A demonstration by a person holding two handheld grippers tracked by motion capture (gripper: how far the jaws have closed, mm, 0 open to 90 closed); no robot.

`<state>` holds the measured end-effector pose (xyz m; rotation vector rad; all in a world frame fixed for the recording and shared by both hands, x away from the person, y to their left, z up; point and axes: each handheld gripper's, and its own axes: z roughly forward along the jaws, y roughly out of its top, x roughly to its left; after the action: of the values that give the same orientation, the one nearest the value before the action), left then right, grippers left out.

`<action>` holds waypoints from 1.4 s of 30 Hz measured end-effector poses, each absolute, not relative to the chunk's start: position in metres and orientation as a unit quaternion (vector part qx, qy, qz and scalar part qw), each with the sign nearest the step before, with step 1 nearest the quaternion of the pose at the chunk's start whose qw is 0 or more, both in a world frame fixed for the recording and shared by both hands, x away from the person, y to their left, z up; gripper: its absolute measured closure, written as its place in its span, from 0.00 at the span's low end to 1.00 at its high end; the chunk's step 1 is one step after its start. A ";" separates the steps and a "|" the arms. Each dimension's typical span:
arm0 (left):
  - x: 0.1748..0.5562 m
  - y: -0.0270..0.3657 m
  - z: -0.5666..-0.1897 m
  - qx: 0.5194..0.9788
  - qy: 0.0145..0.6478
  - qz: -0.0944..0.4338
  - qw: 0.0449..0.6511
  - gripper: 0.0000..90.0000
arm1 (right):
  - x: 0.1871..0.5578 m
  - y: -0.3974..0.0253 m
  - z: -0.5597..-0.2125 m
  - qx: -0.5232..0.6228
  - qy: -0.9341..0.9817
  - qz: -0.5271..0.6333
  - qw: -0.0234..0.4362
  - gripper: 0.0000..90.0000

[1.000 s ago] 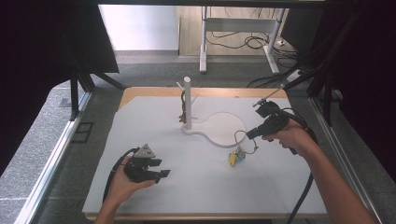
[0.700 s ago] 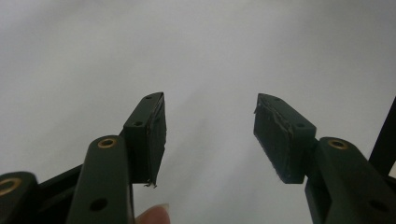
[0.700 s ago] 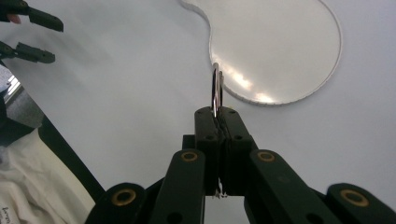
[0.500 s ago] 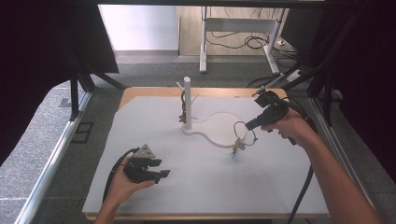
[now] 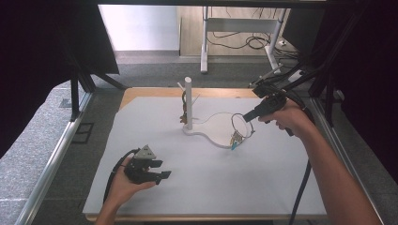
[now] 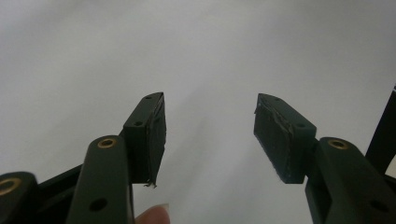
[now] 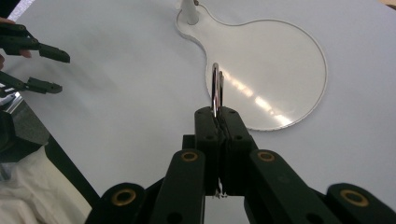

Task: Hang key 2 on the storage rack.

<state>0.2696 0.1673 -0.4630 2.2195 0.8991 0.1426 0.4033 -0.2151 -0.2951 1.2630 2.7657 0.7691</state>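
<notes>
My right gripper is shut on a thin metal key ring, held above the round clear base plate of a white peg stand. A small yellow and blue charm dangles from the ring. In the right gripper view the ring stands edge-on out of the closed jaws of my right gripper, over the base plate. My left gripper rests open on the white mat at the near left. Nothing sits between the jaws of the left gripper.
A small brownish item hangs from a peg on the stand. The white mat covers most of the wooden table. Black frame bars rise at both sides, and a cable trails from the right hand.
The right gripper has carried the ring and charm up and farther from me, over the base plate. The left gripper has not moved.
</notes>
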 end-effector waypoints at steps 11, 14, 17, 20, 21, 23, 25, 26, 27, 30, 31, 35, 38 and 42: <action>0.267 0.169 -0.459 0.860 0.348 0.057 0.369 0.49 | 0.414 -0.205 -0.288 0.403 0.879 0.253 0.006 0.98; 0.267 0.170 -0.460 0.860 0.348 0.057 0.369 0.49 | 0.418 -0.201 -0.287 0.404 0.880 0.252 0.007 0.98; 0.266 0.170 -0.460 0.860 0.347 0.056 0.370 0.49 | 0.423 -0.199 -0.286 0.404 0.879 0.254 0.005 0.98; 0.265 0.170 -0.461 0.860 0.348 0.055 0.369 0.49 | 0.427 -0.197 -0.285 0.405 0.877 0.257 0.005 0.98; 0.264 0.171 -0.462 0.860 0.348 0.055 0.369 0.49 | 0.428 -0.196 -0.285 0.407 0.877 0.257 0.006 0.98; 0.263 0.172 -0.462 0.860 0.349 0.055 0.369 0.49 | 0.431 -0.196 -0.284 0.409 0.875 0.258 0.006 0.98; 0.263 0.174 -0.462 0.858 0.352 0.055 0.370 0.49 | 0.433 -0.195 -0.283 0.412 0.873 0.261 0.006 0.98; 0.262 0.175 -0.462 0.858 0.353 0.055 0.370 0.49 | 0.434 -0.194 -0.283 0.412 0.873 0.261 0.007 0.98; 0.262 0.175 -0.462 0.857 0.353 0.056 0.371 0.49 | 0.435 -0.193 -0.283 0.412 0.873 0.261 0.007 0.98; 0.262 0.175 -0.462 0.858 0.352 0.057 0.369 0.49 | 0.439 -0.193 -0.284 0.413 0.872 0.265 0.004 0.98; 0.261 0.175 -0.462 0.859 0.350 0.057 0.369 0.49 | 0.441 -0.193 -0.284 0.414 0.870 0.267 0.003 0.98; 0.261 0.174 -0.461 0.859 0.350 0.056 0.370 0.49 | 0.446 -0.192 -0.286 0.418 0.868 0.268 0.003 0.98; 0.260 0.174 -0.461 0.858 0.350 0.057 0.372 0.49 | 0.449 -0.190 -0.287 0.420 0.868 0.266 0.002 0.98; 0.260 0.175 -0.461 0.857 0.351 0.058 0.373 0.49 | 0.455 -0.187 -0.290 0.419 0.869 0.262 0.002 0.98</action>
<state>0.2601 0.1748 -0.4605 2.1959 0.9000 0.1480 0.4548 -0.1867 -0.2899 1.3139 2.7272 0.8235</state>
